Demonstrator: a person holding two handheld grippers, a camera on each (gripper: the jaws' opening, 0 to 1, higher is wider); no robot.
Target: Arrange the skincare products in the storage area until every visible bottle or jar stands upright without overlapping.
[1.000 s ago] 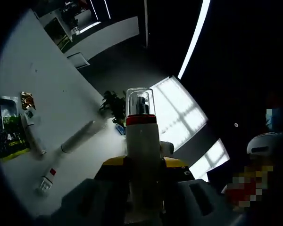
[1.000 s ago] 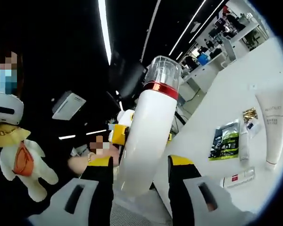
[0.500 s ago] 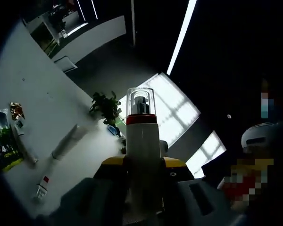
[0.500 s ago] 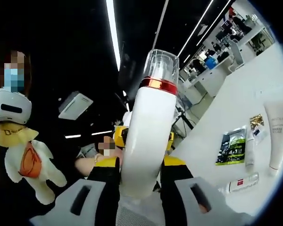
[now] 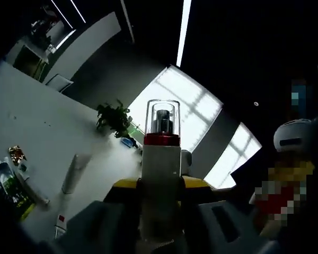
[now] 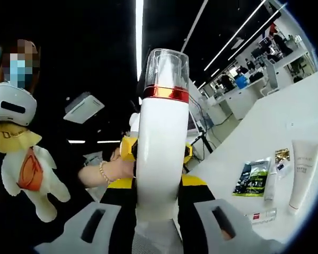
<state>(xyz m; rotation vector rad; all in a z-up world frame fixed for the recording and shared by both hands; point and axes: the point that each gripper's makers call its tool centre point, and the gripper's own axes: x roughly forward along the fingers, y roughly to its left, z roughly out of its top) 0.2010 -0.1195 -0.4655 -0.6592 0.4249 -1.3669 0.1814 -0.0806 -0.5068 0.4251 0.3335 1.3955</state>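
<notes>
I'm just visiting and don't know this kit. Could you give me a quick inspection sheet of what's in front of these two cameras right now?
Surface: white table, mostly bare.
Job's things: white pump bottle with red band and clear cap, held off the table; large white tube and thin white tube lying flat.
Clutter: green sachet, small gold packet, small red-marked tube.
Grippers: left gripper and right gripper both shut on the bottle from opposite sides.
Cables: nothing seen.
Surroundings: potted plant, bright windows, ceiling strip lights, plush toy, a person's hand.
</notes>
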